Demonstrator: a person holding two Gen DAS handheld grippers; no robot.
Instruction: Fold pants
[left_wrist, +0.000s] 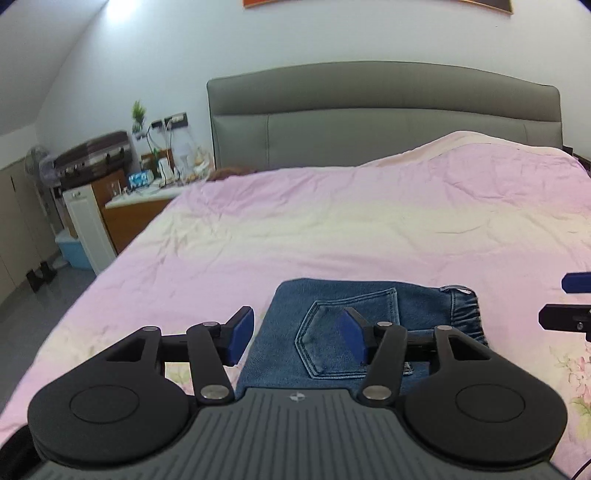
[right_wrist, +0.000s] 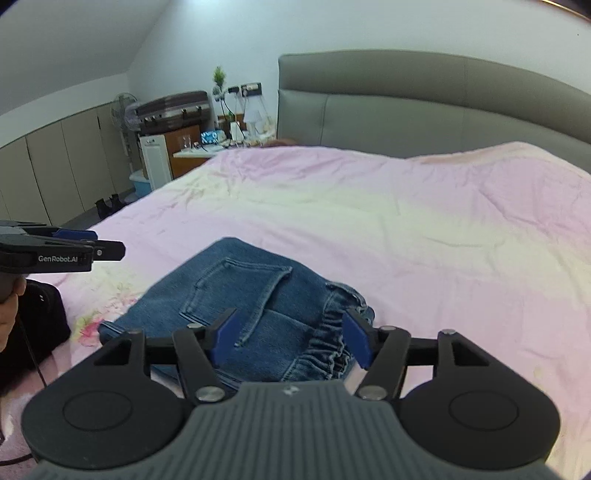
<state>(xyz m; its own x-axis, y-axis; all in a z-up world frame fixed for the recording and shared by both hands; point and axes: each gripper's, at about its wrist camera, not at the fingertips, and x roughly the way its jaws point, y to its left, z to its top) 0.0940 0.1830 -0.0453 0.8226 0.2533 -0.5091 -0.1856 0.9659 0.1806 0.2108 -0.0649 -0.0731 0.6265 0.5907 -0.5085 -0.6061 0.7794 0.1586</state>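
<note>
The pants (right_wrist: 255, 306), a pair of blue jeans, lay on the near part of the bed (right_wrist: 424, 229), already gathered into a compact bundle with a back pocket facing up and the elastic waistband bunched at the right edge. Judging by that shape, the folding looked close to done, and the step in hand seemed to be the release or a last check of the bundle.

The left tongs (left_wrist: 295, 338) hung over the left part of the jeans with their blue pads apart and nothing between them. The right tongs (right_wrist: 290, 339) hovered above the waistband end, likewise spread and holding nothing. In the right wrist view the left tongs showed side-on at the far left, well apart from the cloth.

Whether either pair touched the denim could not be told. If more was wanted, the next move would call for squaring the rumpled waistband or pressing the stack flat, closing gently on the top layer only so the folds beneath did not drag across the pink quilt.
</note>
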